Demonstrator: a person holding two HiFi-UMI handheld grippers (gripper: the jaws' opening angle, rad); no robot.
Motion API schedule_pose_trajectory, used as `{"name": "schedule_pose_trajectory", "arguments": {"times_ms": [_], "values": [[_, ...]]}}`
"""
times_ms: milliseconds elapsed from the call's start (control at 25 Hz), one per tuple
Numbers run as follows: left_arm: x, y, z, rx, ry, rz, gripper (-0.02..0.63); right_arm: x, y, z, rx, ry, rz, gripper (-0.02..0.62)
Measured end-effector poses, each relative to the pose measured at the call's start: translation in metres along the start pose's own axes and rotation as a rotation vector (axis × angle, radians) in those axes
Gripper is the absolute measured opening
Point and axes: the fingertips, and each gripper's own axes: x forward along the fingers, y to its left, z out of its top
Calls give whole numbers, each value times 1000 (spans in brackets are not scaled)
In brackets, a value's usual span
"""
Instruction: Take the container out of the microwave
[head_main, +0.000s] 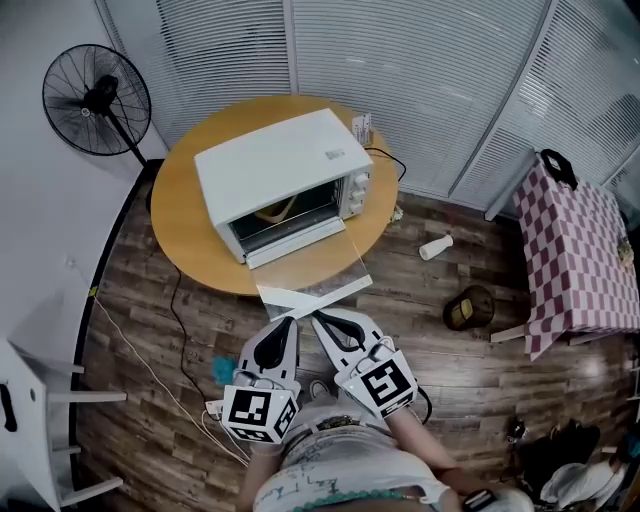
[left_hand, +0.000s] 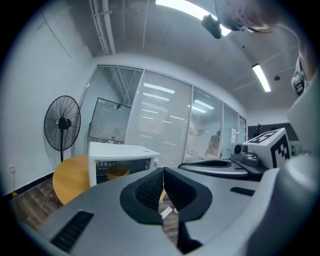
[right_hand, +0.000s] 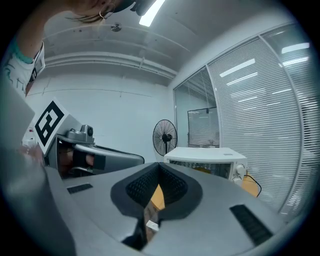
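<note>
The container (head_main: 281, 208), a tan bowl-looking thing, was sitting inside the microwave (head_main: 280, 160), not out yet. You could see it through the open front in the head view and in both gripper views. The microwave was a white box parked around the middle of the round wooden table (head_main: 185, 235), turned at an angle. Its glass door (head_main: 312, 268) was dropped flat, and the white handle strip reached out to the table's near edge.

Both grippers were just in front of that handle edge, near it, but I couldn't tell if either was touching it. The left gripper (head_main: 291, 319) had its jaws pressed together with nothing between them, and its own view showed the pads meeting at the tip. The right gripper (head_main: 319, 320) was the same, pinched closed on nothing.

They were held side by side and low, roughly level. The tips angled in toward each other so the two made a narrow V pointing at the door. The marker cubes sat back near the person's body at the bottom of the head view, so the arms were tucked in rather than reached out.

Further out, a black standing fan (head_main: 97, 99) stood off the table's far left side. A white bottle (head_main: 435, 246) lay on the wood floor to the right. Beyond it was a table with a red checked cloth (head_main: 575, 250).
</note>
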Motion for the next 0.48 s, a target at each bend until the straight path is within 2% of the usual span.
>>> {"name": "schedule_pose_trajectory", "arguments": {"times_ms": [480], "values": [[66,10,31,0,-50,77,15,36,-65,22,-24,-37,91,-8]]}}
